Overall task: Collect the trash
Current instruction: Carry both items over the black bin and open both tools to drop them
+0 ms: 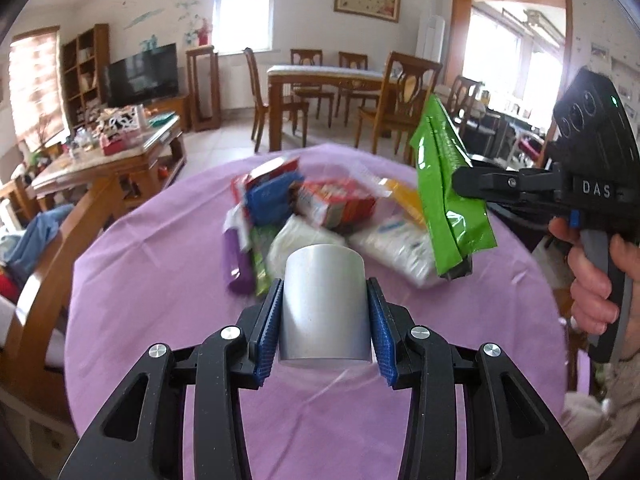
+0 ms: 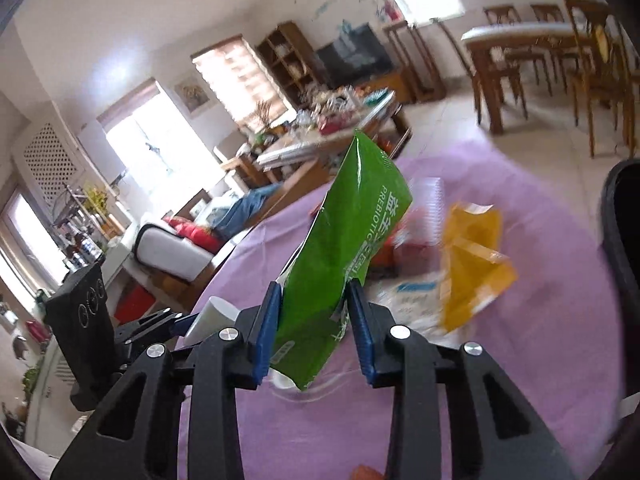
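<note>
My left gripper (image 1: 325, 316) is shut on a grey cylindrical cup (image 1: 323, 304) and holds it above the purple tablecloth (image 1: 160, 280). My right gripper (image 2: 316, 324) is shut on a green snack packet (image 2: 344, 256), lifted above the table; it also shows in the left wrist view (image 1: 444, 196), to the right of the cup. A heap of trash lies beyond: a red box (image 1: 336, 200), a blue packet (image 1: 266, 198), white packets (image 1: 392, 244), a purple wrapper (image 1: 236, 260), and a yellow bag (image 2: 472, 260). The cup shows at the left in the right wrist view (image 2: 216, 320).
The round table's edge curves on all sides. A wooden chair (image 1: 52, 264) stands at its left. A cluttered coffee table (image 1: 108, 152), a TV (image 1: 142, 74), and a dining table with chairs (image 1: 332, 80) are farther back.
</note>
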A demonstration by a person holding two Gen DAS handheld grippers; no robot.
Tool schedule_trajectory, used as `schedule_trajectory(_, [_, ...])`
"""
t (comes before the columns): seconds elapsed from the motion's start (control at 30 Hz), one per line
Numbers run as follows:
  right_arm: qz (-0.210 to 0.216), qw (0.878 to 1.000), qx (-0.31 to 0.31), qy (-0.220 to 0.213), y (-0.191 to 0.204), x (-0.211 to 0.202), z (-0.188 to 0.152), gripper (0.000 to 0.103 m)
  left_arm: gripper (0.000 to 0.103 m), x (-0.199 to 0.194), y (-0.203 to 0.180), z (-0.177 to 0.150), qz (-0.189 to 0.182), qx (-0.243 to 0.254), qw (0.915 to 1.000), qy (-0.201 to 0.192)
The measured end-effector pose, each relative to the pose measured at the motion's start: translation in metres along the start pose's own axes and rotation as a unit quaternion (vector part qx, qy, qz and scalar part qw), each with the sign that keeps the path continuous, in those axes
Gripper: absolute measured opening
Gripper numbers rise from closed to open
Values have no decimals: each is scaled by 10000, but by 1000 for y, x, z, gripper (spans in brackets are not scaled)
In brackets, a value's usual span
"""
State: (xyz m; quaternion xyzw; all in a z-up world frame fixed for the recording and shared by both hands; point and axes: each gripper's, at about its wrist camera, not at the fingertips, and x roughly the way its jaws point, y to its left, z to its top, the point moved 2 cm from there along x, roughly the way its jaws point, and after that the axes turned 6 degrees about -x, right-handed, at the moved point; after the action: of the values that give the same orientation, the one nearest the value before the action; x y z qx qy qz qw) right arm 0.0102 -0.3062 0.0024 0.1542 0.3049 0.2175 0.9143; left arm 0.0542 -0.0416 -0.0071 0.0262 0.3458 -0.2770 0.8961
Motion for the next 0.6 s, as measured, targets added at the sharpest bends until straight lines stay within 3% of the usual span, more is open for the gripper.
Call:
schedule_trajectory(0.17, [-605, 9968, -119, -516, -33, -45, 13, 34, 41, 15, -40, 25, -382, 4, 9992, -110])
schedule_trajectory(0.37, [-1468, 9845, -26, -955, -94, -95, 17, 34, 41, 55, -107, 53, -880, 181, 9959, -33])
schedule_trajectory(0.6, [-2130, 9691, 480, -1150, -172, -134, 5, 34, 41, 114, -196, 74, -1438, 432, 9884, 209])
